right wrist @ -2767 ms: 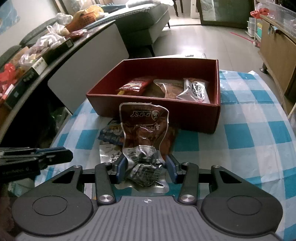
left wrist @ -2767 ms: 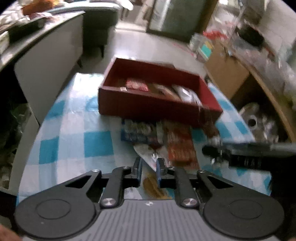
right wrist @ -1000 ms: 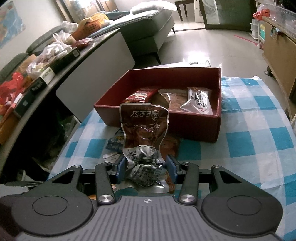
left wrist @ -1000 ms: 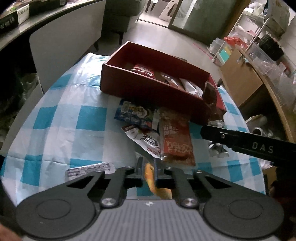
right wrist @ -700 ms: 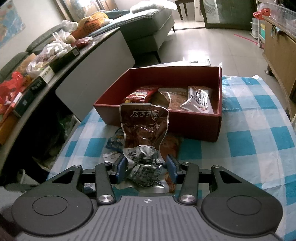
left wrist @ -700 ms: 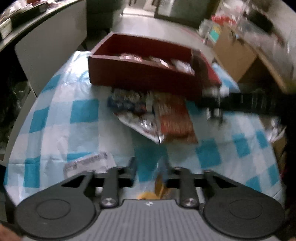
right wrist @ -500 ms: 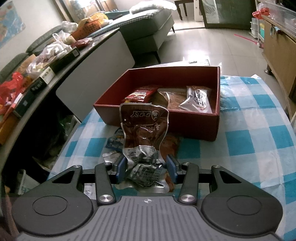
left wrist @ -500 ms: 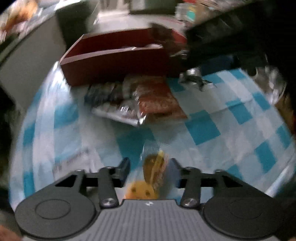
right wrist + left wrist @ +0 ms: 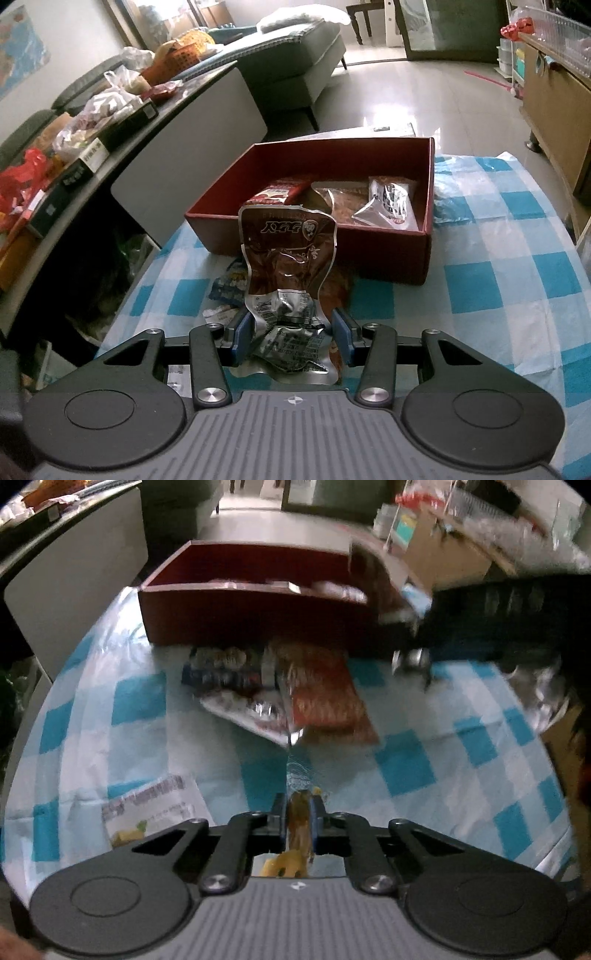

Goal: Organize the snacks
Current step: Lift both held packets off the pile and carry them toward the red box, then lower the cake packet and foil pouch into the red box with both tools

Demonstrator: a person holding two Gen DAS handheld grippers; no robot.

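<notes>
A dark red box (image 9: 428, 254) stands on the blue checked tablecloth (image 9: 498, 284) with several snack packets inside; it also shows in the left wrist view (image 9: 236, 616). My right gripper (image 9: 292, 334) is shut on a brown and silver snack pouch (image 9: 288, 258), held upright just before the box. My left gripper (image 9: 298, 818) is shut on a small clear packet with a yellow-brown snack (image 9: 297, 812), low over the cloth. The right gripper's arm (image 9: 498, 620) crosses the upper right of the left wrist view.
Loose packets lie in front of the box: a blue one (image 9: 221, 672), a white one (image 9: 247, 712), an orange-red one (image 9: 321, 698). A white wrapper (image 9: 147, 805) lies near left. A cluttered dark counter (image 9: 74, 147) runs along the left; a wooden cabinet (image 9: 546, 96) stands right.
My left gripper opened briefly around its yellow-brown packet and has shut on it again, swinging toward the box. My right gripper holds its pouch steady and has edged closer to the box.
</notes>
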